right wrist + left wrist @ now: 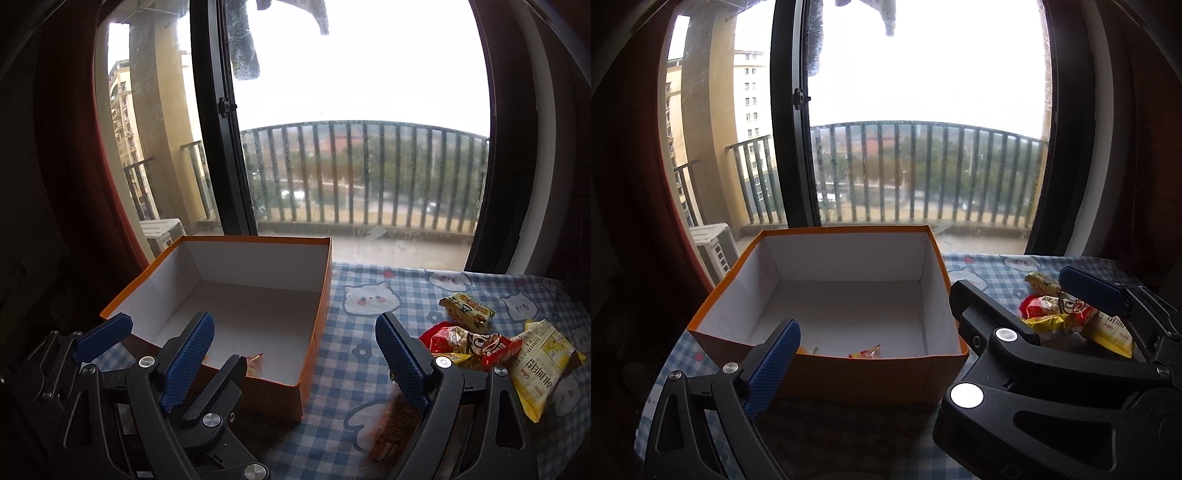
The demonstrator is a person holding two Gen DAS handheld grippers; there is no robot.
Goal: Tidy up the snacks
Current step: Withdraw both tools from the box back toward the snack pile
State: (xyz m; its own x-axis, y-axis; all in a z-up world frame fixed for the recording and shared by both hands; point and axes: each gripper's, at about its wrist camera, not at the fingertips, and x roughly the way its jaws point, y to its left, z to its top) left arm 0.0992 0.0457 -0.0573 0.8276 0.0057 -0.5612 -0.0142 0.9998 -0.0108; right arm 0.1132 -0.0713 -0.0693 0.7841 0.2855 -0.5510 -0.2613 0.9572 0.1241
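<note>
Both my tools, left tool and right tool, are spread and empty; the snack packets look light and crinkly, so I would pinch a sealed edge.

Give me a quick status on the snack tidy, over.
Both claws open, nothing held: left claw, right claw. Orange box holds a couple of small packets; snack pile on the tablecloth beside it. Nothing blocking.
</note>
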